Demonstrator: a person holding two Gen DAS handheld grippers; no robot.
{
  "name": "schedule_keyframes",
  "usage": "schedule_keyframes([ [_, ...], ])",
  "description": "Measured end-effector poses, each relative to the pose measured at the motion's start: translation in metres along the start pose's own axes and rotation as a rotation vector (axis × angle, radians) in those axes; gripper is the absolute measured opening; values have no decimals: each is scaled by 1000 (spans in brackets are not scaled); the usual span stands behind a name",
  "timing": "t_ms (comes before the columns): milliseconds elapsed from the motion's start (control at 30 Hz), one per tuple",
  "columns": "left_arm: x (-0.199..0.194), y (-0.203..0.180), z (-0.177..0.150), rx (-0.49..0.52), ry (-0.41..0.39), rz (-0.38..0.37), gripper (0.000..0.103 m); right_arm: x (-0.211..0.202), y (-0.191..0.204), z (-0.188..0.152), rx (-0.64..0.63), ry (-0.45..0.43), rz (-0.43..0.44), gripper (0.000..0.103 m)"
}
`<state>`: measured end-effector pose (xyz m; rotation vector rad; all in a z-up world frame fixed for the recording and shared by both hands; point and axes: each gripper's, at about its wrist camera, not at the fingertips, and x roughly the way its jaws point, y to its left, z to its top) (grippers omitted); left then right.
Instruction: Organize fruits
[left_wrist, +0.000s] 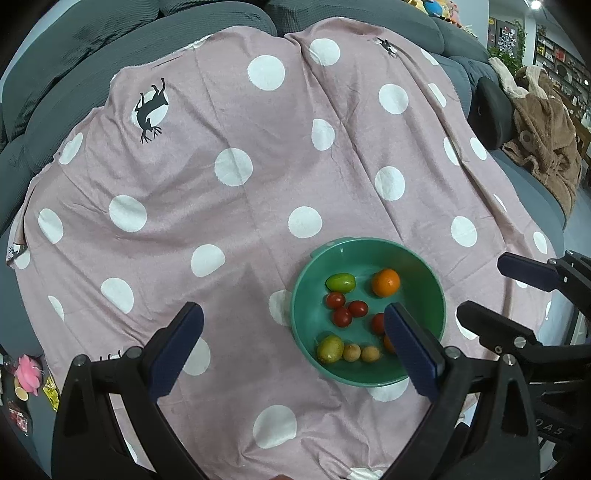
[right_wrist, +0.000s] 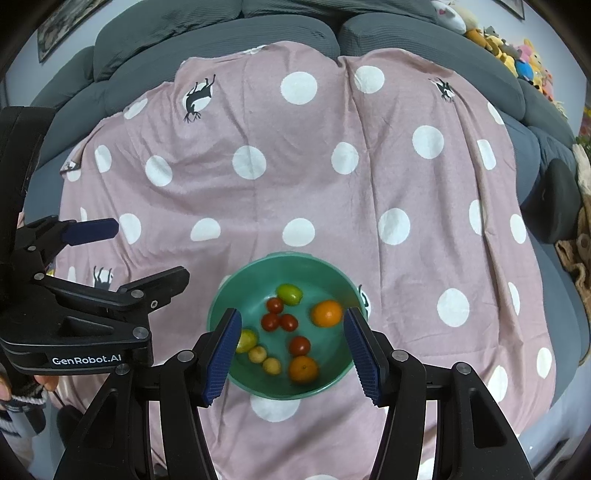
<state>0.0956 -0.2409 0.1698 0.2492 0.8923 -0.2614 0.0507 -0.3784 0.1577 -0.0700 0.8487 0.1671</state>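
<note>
Both tongs gape wide, holding nothing: the right tongs (right_wrist: 293, 354) hang over the green bowl (right_wrist: 221, 299), the left tongs (left_wrist: 293, 345) just beside its rim. All the fruits lie inside, on the pink dotted cloth (right_wrist: 332, 192). Only the right view shows the second orange (right_wrist: 303, 369) whole; the left tongs' finger (left_wrist: 412, 350) largely covers it in their own view.

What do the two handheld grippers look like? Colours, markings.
Both match: the left gripper and right gripper have matte black angular frames with silver screw heads, and their jaws carry dark blue ribbed pads. White "GenRobot.AI" lettering sits on the left gripper's body. No cables visible.
</note>
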Motion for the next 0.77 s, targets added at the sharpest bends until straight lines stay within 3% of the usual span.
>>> schedule_keyframes([
  [767,7,1,0,5,2,5,99,4,-1,3,-1,0,4,58],
])
